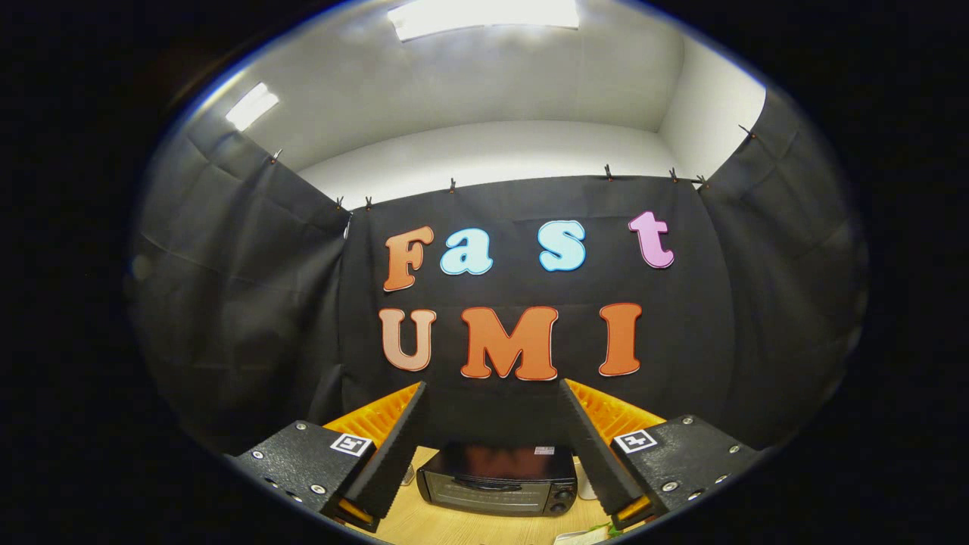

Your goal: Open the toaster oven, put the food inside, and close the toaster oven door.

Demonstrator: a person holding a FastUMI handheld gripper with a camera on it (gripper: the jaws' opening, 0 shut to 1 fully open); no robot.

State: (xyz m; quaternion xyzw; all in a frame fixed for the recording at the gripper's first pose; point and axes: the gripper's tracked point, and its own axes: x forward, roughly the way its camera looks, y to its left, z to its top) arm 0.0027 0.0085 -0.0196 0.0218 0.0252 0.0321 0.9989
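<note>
Holding my gripper (492, 424) high, I keep its two fingers spread wide apart with nothing between the pads. The toaster oven (497, 479) sits beyond and below them, framed in the gap between the fingers, on the pale wooden table (447, 524). Its door is shut, the handle running across the top of the glass, and two knobs (562, 499) stand one above the other at its right side.

Nothing stands between my fingers and the oven — the way to the door is open. Just right of the oven a small white object (585, 488) rests on the table, partly hidden behind my right finger; I cannot tell what it is. Nearer to me, by the right fingertip, something white with a bit of green (587, 535) lies on the wood, too cut off to name.

Black cloth (242, 303) hangs behind the oven and on both sides, clipped along its top edge. Above it rise white walls and a ceiling with two bright light panels (484, 17).
</note>
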